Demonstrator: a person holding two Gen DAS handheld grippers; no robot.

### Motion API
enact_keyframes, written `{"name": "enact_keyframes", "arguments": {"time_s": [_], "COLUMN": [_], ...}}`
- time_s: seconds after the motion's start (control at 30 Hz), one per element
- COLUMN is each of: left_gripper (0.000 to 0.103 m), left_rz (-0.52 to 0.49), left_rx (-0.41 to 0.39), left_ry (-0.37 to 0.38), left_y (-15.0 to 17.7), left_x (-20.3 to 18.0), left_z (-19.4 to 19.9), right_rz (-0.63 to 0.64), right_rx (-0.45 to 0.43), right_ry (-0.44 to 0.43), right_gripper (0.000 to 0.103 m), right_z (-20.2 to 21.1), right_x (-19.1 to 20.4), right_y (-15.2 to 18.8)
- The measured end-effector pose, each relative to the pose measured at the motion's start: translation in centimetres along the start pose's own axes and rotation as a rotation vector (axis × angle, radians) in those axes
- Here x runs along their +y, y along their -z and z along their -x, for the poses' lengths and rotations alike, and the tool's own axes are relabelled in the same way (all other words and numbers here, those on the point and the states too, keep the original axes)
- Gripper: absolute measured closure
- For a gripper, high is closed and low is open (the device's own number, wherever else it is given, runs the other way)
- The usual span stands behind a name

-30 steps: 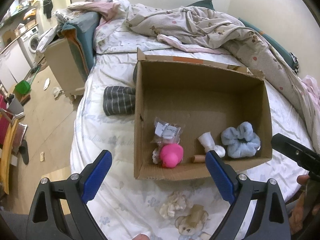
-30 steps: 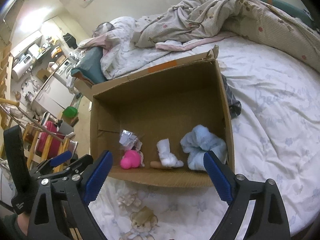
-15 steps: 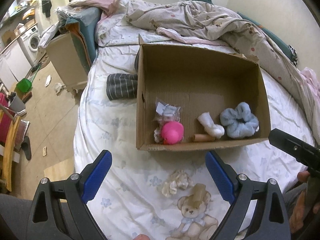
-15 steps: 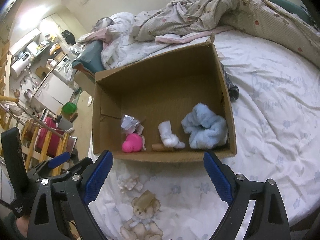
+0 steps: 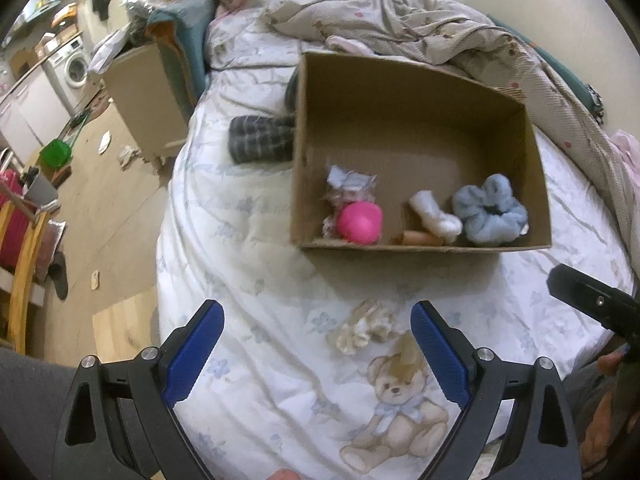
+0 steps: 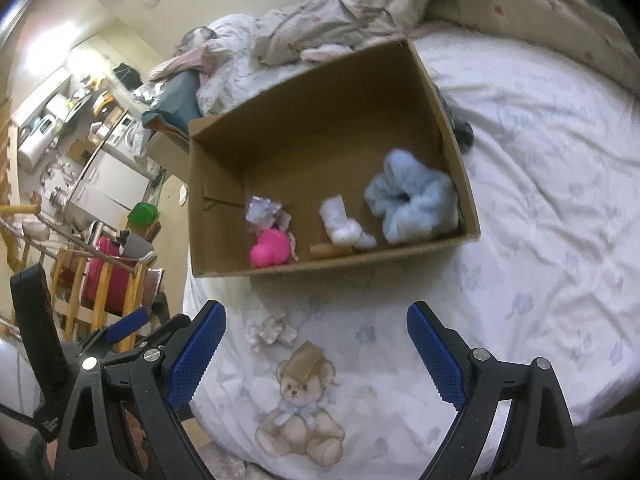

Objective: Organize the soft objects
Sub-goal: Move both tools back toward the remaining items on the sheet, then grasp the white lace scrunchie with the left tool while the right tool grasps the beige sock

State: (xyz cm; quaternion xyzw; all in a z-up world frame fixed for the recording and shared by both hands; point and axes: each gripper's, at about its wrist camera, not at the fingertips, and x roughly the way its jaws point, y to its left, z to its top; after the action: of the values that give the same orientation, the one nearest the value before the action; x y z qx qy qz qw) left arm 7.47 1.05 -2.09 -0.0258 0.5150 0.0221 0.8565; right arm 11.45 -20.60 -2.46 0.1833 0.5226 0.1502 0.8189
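Observation:
An open cardboard box (image 5: 420, 80) (image 6: 328, 88) sits on the bed. Inside lie a pink ball (image 5: 359, 223) (image 6: 270, 249), a crinkled packet (image 5: 350, 184), a white sock-like roll (image 5: 434, 214) (image 6: 343, 226) and a blue scrunchie (image 5: 490, 212) (image 6: 412, 204). On the sheet before the box lie a cream scrunchie (image 5: 364, 326) (image 6: 272, 330) and a small tan block (image 5: 406, 350) (image 6: 306, 360). My left gripper (image 5: 318, 354) is open and empty, above the sheet near the cream scrunchie. My right gripper (image 6: 316, 354) is open and empty above the tan block.
A grey striped cloth (image 5: 260, 144) lies left of the box. A rumpled quilt (image 5: 420, 28) covers the far side of the bed. The bed's left edge drops to a wooden floor (image 5: 108, 208) with a bedside cabinet (image 5: 140, 92) and clutter.
Both grippers have drawn back from the box toward the near edge of the bed. The cream scrunchie and tan block now sit closer to the fingers. Nothing was grasped.

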Motion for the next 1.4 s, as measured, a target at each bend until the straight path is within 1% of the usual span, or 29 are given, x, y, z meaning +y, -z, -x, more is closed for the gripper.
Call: {"name": "enact_keyframes", "arguments": {"time_s": [0.1,0.2,0.27,0.4,0.53,0.73,0.87,0.93,0.97,1.0,1.03,1.1,1.2,1.4], "left_gripper": [0.009,0.009,0.009,0.009,0.009,0.009,0.009,0.009,0.009,0.009,0.009,0.009,0.009,0.009], "left_rz": [0.025,0.052,0.070,0.092,0.101,0.091,0.098,0.099,0.100,0.099,0.098,0.098,0.102,0.105], "left_rx": [0.006,0.013,0.024,0.038,0.044,0.055,0.066,0.067,0.066,0.063,0.063,0.064,0.067,0.080], "left_ry": [-0.018,-0.024,-0.019,-0.014,-0.006,-0.007,-0.012,-0.014,-0.016,-0.018,-0.020,-0.022,-0.019,0.006], "left_y": [0.3,0.4,0.5,0.7,0.7,0.8,0.8,0.8,0.7,0.7,0.7,0.7,0.7,0.7], "left_x": [1.0,2.1,2.7,3.6,3.8,3.7,3.8,3.8,3.8,3.8,3.7,3.7,3.7,3.5], "left_z": [-0.3,-0.6,-0.8,-0.9,-0.9,-1.2,-1.5,-1.6,-1.6,-1.6,-1.6,-1.7,-1.8,-2.3], "right_rz": [-0.041,-0.083,-0.079,-0.013,0.067,0.154,0.201,0.218,0.230,0.234,0.222,0.209,0.172,0.103], "right_rx": [0.044,0.132,0.191,0.298,0.365,0.400,0.418,0.418,0.413,0.409,0.407,0.404,0.404,0.343], "right_ry": [0.012,-0.006,-0.003,0.012,0.025,0.074,0.111,0.136,0.151,0.155,0.141,0.124,0.071,-0.004], "right_gripper": [0.005,0.005,0.006,0.022,0.023,0.023,0.034,0.046,0.060,0.070,0.074,0.093,0.095,0.095], "right_z": [-0.8,-2.6,-4.0,-7.2,-10.2,-12.6,-14.0,-14.5,-14.6,-14.5,-14.3,-13.8,-13.1,-9.5], "right_x": [-1.0,-1.8,-1.7,-0.2,1.6,3.9,4.7,4.8,4.9,4.9,4.7,4.5,4.0,2.0], "right_y": [0.3,0.7,1.2,2.3,3.1,3.8,4.5,4.7,4.8,4.7,4.7,4.4,4.1,3.1]}}
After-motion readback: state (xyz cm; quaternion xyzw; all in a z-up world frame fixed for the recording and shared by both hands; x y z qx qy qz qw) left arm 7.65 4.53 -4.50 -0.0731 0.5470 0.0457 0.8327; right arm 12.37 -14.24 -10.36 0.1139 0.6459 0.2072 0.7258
